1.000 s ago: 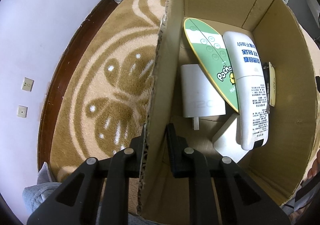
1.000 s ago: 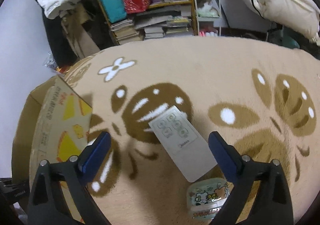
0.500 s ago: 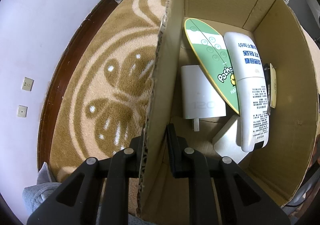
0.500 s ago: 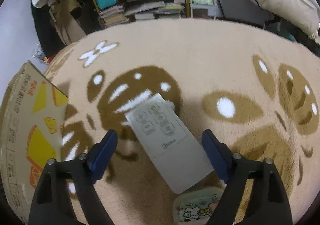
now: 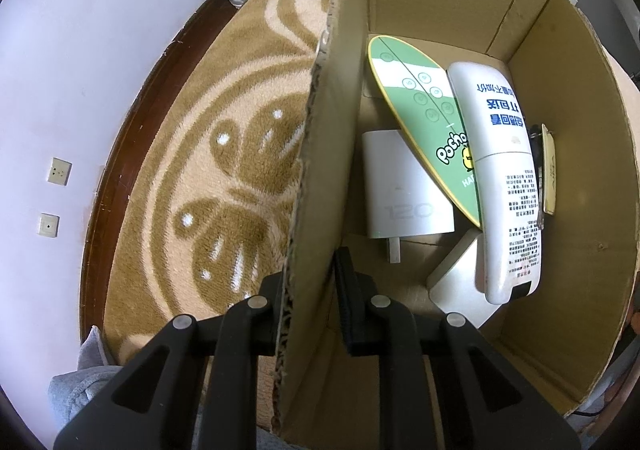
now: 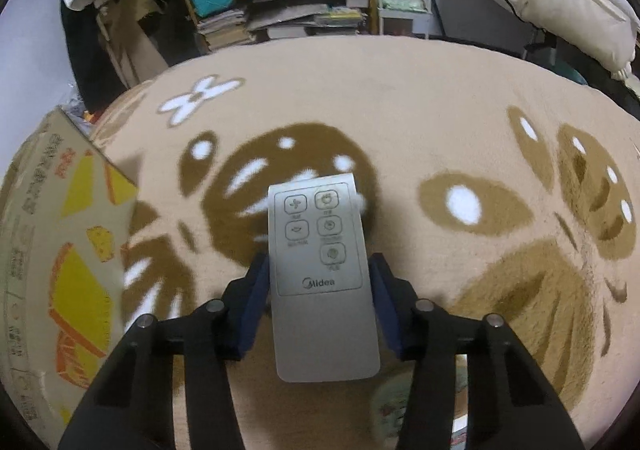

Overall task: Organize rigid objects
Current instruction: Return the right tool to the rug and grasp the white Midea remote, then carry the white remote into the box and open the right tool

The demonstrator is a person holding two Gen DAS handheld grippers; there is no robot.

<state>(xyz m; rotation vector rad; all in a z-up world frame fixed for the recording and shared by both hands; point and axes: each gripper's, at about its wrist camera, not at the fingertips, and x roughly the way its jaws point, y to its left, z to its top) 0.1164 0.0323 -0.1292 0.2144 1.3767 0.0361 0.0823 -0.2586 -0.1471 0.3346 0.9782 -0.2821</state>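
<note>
- While the left gripper [image 5: 310,290] pinches the brown cardboard box [image 5: 568,154] wall, L view alone shows approx. 6 items inside.
- R view alone: right gripper [image 6: 318,290] clamped on one silver Midea remote [image 6: 320,270], over the beige patterned rug [image 6: 440,98].

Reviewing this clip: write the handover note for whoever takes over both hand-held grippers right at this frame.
Left hand-held gripper: shut on the cardboard box wall, steadying it.
Right hand-held gripper: fingers against both edges of the grey Midea remote; a firm grip is not certain.
Done: green remote, white bottle and white charger lie in the box.
Left: carry the grey remote into the box; a printed tin near the right gripper remains on the rug.
</note>
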